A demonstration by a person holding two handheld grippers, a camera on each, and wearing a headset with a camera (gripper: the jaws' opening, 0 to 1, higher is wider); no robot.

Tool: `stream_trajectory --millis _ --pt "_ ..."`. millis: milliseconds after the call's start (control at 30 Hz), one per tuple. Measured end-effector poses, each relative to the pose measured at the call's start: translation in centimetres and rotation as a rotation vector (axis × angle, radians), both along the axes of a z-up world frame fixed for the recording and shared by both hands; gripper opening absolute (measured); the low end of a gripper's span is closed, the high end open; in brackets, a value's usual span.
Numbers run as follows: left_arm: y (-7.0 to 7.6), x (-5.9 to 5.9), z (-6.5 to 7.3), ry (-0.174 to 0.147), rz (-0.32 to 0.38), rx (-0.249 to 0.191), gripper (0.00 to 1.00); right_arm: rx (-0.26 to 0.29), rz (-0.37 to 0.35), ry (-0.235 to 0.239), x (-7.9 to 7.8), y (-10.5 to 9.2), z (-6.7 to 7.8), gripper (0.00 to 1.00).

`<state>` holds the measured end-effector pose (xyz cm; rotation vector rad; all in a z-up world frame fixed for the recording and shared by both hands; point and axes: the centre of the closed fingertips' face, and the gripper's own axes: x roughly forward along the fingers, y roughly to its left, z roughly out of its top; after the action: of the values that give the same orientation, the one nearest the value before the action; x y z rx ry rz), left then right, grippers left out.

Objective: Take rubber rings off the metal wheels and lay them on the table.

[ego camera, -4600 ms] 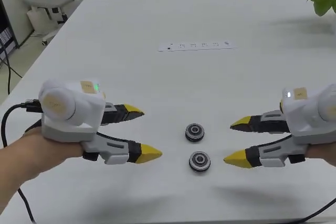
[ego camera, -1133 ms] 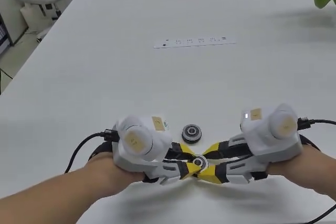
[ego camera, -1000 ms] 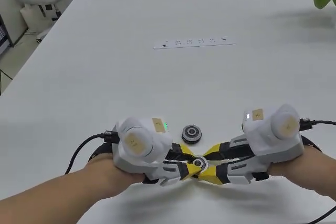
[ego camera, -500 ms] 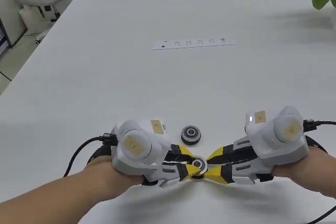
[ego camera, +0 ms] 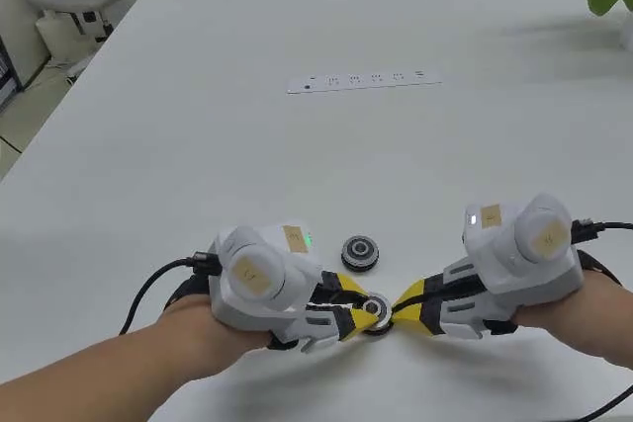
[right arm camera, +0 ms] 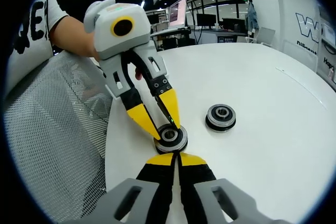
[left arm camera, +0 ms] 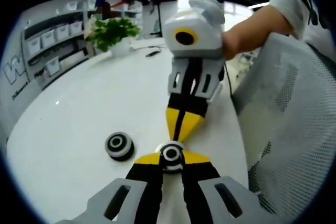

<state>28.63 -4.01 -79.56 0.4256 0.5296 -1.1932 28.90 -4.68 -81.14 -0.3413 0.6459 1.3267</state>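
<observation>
I'm clamping my left hand-held gripper (ego camera: 360, 313) on the near metal wheel (right arm camera: 171, 137), which looks to be resting on the white table (ego camera: 297, 165) between both sets of tips. My right hand-held gripper (right arm camera: 176, 159) is pressing in, clenched, against its black rubber ring (right arm camera: 181, 144); can't tell if any rubber is pinched. Risks: the shiny round hub slipping out sideways, or closed tips skating off the snug ring. The second wheel (right arm camera: 220, 116), lying just beyond, could get knocked.
</observation>
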Motion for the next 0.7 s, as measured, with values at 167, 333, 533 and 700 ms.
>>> stream_trajectory --millis 167,333,533,700 --pt "0.0 0.0 0.0 -0.002 -0.002 0.001 0.14 0.012 -0.019 0.022 0.1 0.0 0.1 0.00" --pt "0.0 0.0 0.0 -0.004 -0.003 0.001 0.14 0.061 -0.077 0.100 0.1 -0.1 0.5 0.00" --pt "0.0 -0.1 0.0 -0.010 -0.011 0.006 0.14 0.088 -0.114 0.161 0.0 -0.3 0.6 0.00" --pt "0.0 -0.1 0.0 -0.009 -0.010 0.013 0.13 0.141 -0.160 0.215 0.2 -0.3 1.2 0.00"
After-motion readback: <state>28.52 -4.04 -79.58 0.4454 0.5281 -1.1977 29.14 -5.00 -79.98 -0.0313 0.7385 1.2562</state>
